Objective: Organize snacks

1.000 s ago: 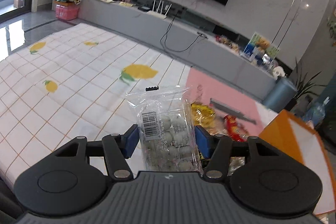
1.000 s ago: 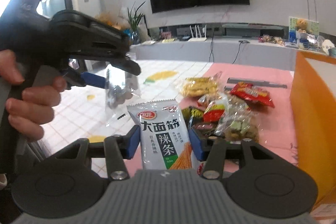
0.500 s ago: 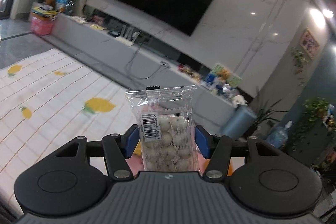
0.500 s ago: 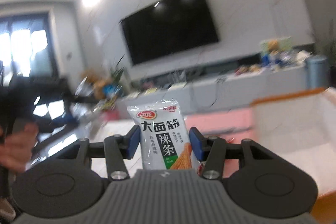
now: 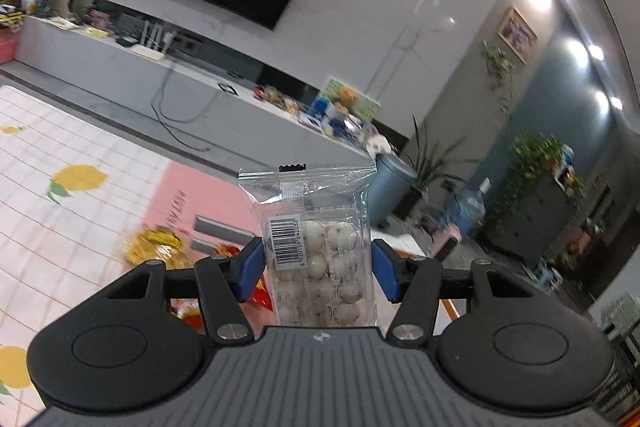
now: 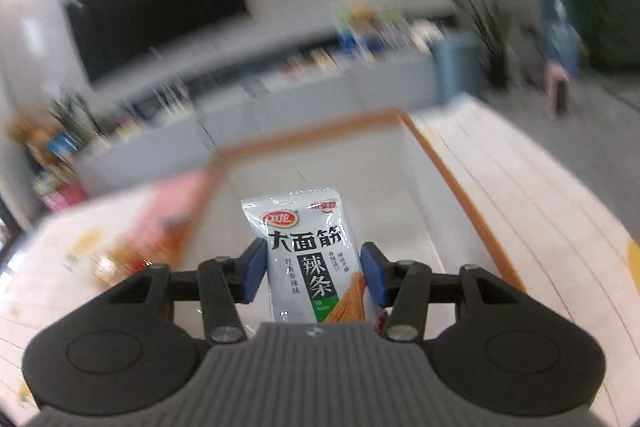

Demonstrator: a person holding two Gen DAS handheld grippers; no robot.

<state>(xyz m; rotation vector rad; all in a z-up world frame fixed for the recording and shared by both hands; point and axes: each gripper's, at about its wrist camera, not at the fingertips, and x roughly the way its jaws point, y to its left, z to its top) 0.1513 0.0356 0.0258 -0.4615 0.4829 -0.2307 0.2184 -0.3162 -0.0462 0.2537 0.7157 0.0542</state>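
Note:
My left gripper (image 5: 316, 269) is shut on a clear bag of white round candies (image 5: 320, 263) with a barcode label, held upright in the air above the table. My right gripper (image 6: 314, 273) is shut on a silver spicy-strip packet (image 6: 312, 259) with black Chinese lettering, held over the orange-rimmed box (image 6: 460, 187) with a white inside. A pile of loose snacks lies on the table: a yellow bag (image 5: 156, 247) and a red bag (image 5: 262, 297) in the left wrist view, and a blurred heap (image 6: 116, 259) at the left of the right wrist view.
The table has a white checked lemon-print cloth (image 5: 60, 211) and a pink mat (image 5: 200, 199) with a grey strip (image 5: 224, 231). A long grey TV bench (image 5: 180, 95) and a blue bin (image 5: 390, 187) stand beyond the table. The right wrist view is motion-blurred.
Both grippers have swung right with their packets. The right gripper now looks down into the orange-rimmed box. The left view has tilted back down, showing the snack pile again.

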